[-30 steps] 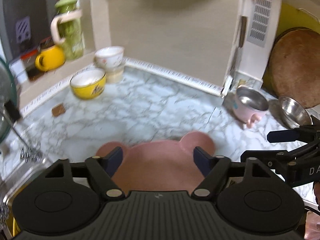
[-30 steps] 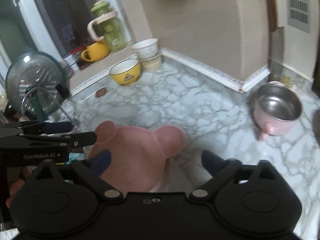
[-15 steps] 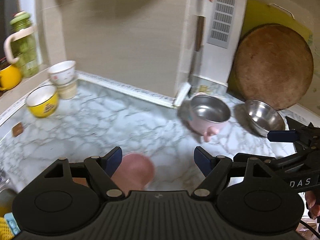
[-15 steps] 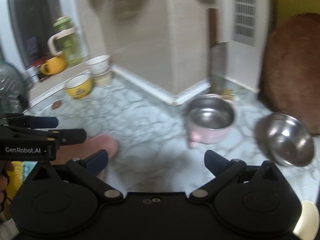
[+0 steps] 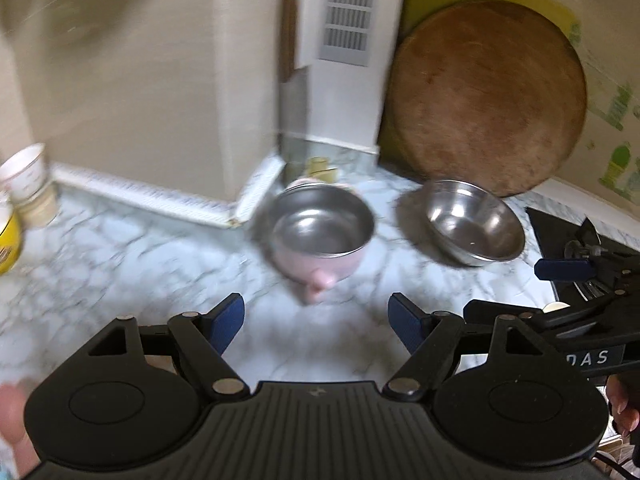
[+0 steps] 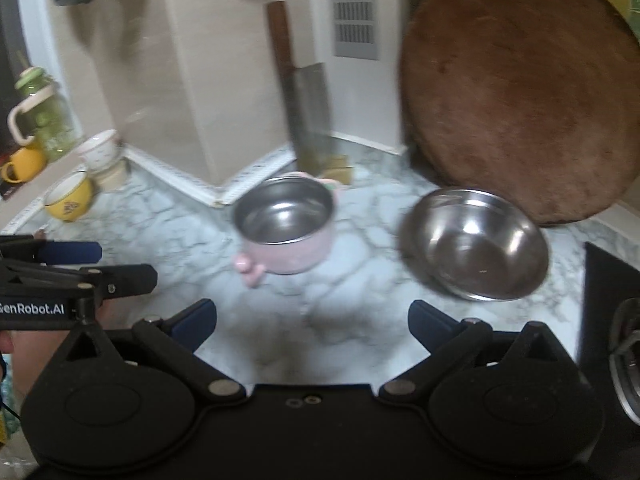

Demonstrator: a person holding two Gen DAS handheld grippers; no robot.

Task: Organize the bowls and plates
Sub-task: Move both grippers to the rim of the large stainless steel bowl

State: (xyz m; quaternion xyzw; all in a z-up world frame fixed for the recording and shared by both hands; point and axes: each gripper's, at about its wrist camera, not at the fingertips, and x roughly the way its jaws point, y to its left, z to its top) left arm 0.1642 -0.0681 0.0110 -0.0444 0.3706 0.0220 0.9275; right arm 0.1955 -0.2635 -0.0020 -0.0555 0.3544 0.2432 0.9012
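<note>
Holding both grippers over marble counter (image 5: 120, 264). Left gripper (image 5: 316, 322) gaping wide, carrying nothing; right gripper (image 6: 312, 322) likewise spread, nothing between its pads. Pink steel-lined bowl (image 5: 320, 232) sitting ahead of me, steel bowl (image 6: 476, 242) just beside it, apart. Yellow bowl (image 6: 70, 198) and white cups (image 6: 102, 158) waiting far left. Judging: nothing stacked here; gathering barely starting.

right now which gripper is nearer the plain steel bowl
Right. The right gripper faces the steel bowl just ahead; the left gripper sits further over, facing the pink bowl.
</note>
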